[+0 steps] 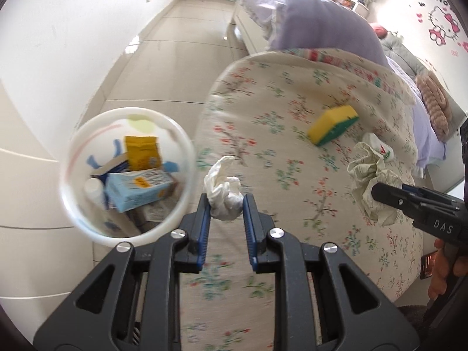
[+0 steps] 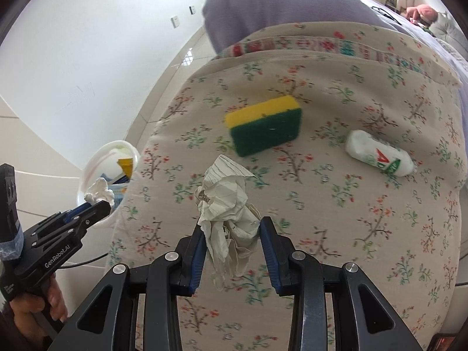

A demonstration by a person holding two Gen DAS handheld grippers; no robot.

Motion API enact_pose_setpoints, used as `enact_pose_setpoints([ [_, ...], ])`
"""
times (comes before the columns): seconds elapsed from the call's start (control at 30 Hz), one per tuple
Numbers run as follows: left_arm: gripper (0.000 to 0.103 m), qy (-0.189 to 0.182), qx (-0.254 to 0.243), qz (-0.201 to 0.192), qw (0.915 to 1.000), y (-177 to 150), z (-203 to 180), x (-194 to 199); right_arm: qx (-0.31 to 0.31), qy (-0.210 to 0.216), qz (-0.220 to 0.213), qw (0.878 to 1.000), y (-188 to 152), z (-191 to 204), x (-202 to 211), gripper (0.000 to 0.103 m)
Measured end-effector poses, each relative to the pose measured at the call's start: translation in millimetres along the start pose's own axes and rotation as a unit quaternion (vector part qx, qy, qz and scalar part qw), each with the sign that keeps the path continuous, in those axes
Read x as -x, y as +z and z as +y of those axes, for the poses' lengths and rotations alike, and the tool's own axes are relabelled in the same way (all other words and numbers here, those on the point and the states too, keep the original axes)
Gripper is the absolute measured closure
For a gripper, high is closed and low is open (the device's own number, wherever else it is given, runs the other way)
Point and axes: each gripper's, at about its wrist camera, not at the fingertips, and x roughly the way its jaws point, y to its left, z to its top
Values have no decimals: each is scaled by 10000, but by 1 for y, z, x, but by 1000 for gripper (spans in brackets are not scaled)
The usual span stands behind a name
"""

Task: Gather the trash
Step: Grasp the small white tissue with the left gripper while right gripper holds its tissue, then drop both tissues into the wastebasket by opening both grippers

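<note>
My left gripper [image 1: 225, 204] is shut on a crumpled white tissue [image 1: 223, 191] and holds it over the edge of the floral-covered surface [image 1: 263, 152], just right of a white trash bin [image 1: 128, 235] on the floor. The left gripper [image 2: 99, 204] and the tissue [image 2: 98, 193] also show in the right wrist view, beside the bin [image 2: 87, 175]. My right gripper [image 2: 231, 223] is shut on a crumpled sheet of lined paper [image 2: 228, 199] and holds it above the cloth. The right gripper [image 1: 380, 193] and the paper [image 1: 371, 172] also show in the left wrist view.
A yellow and green sponge [image 2: 263, 125] and a small white bottle [image 2: 378, 153] lie on the cloth [image 2: 351, 234]. The bin holds boxes, a yellow packet and a small white bottle. A purple-covered bed [image 1: 321, 20] stands beyond. Tiled floor [image 1: 175, 52] runs left of the cloth.
</note>
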Motion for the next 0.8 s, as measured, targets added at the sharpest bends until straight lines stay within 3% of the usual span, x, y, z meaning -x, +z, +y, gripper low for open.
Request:
enact_pose_setpoints([
  [0.8, 76, 287, 1173, -408, 9918, 10, 112, 29, 520, 782, -33, 9956, 25, 127, -46, 66],
])
